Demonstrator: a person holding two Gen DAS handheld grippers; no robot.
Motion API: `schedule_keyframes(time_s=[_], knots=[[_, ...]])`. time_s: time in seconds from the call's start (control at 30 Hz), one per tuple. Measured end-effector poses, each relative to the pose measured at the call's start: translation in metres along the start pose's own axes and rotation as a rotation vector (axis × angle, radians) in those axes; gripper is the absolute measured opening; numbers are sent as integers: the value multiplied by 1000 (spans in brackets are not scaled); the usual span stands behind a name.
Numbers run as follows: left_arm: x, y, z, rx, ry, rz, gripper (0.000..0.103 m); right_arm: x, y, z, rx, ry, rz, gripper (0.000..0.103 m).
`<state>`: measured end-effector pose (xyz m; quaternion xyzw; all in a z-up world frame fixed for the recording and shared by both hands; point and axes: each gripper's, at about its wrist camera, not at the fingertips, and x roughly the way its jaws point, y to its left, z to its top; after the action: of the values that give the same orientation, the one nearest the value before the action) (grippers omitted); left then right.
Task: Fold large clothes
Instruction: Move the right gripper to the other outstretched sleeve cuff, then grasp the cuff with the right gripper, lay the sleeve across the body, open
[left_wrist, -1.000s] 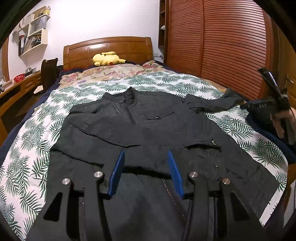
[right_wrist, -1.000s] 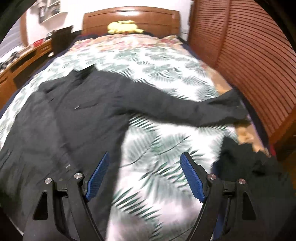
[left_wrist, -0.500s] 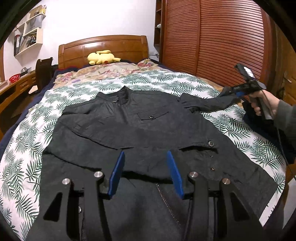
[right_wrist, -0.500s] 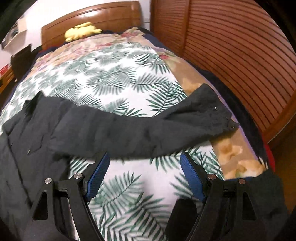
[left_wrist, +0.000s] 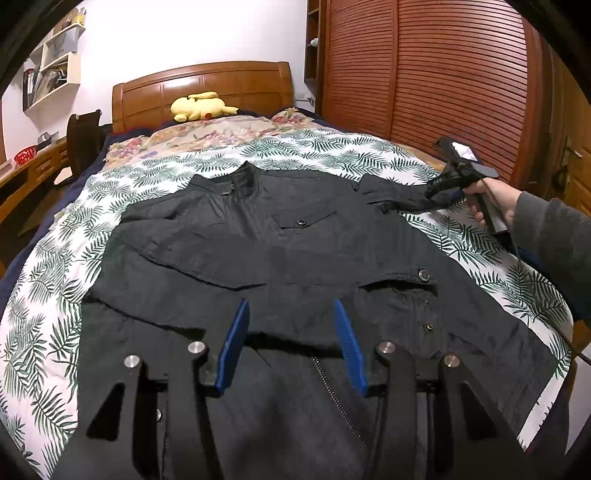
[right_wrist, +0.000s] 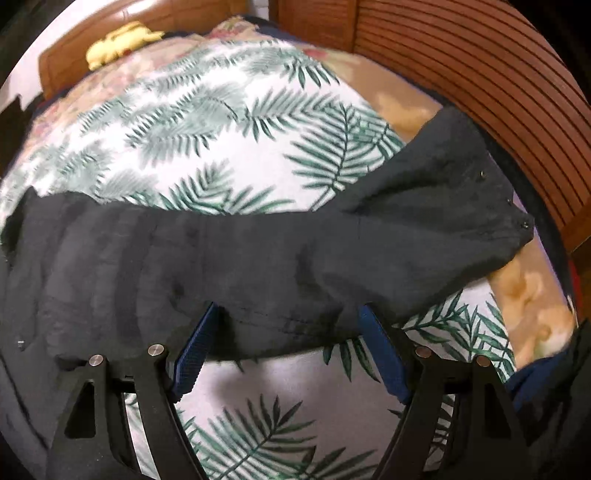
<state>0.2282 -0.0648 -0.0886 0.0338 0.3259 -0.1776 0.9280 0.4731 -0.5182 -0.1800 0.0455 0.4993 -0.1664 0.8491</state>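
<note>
A black jacket (left_wrist: 280, 258) lies spread on a bed (left_wrist: 332, 147). The left gripper (left_wrist: 291, 343) hovers open over its front; the right gripper (right_wrist: 288, 347), open, straddles its sleeve (right_wrist: 332, 251).

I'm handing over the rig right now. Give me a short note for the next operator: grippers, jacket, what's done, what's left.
Left gripper: open, holding nothing, hovering over the jacket hem.
Right gripper: open wide, poised at the sleeve, sleeve edge between the jaws, not gripped.
Jacket: flat, front up, on the leaf-print cover; one sleeve is already folded across the chest, the other stretches out to the bed edge.
Left: grip the outstretched sleeve, fold it in, then fold the body.
</note>
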Motion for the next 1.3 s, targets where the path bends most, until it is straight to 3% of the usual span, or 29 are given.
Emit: schedule_keyframes(time_s=[0.3, 0.43, 0.63, 0.7, 0.93, 1.1, 1.3], knots=[[0, 2, 1, -8, 8, -17, 47, 13, -5, -5, 48, 24, -15, 82], [0, 3, 1, -10, 7, -14, 47, 13, -1, -11, 34, 19, 25, 77], [-2, 2, 2, -6, 5, -14, 47, 9, 8, -17, 14, -1, 95, 40], [-3, 1, 1, -2, 4, -11, 47, 3, 14, -19, -8, -11, 142, 11], [-8, 2, 2, -2, -12, -5, 47, -33, 49, -22, -118, -113, 147, 9], [-15, 3, 2, -1, -30, -3, 47, -89, 61, -17, -157, -234, 192, 9], [-24, 7, 4, -8, -55, 1, 47, -158, 104, -7, -253, -364, 249, 9]])
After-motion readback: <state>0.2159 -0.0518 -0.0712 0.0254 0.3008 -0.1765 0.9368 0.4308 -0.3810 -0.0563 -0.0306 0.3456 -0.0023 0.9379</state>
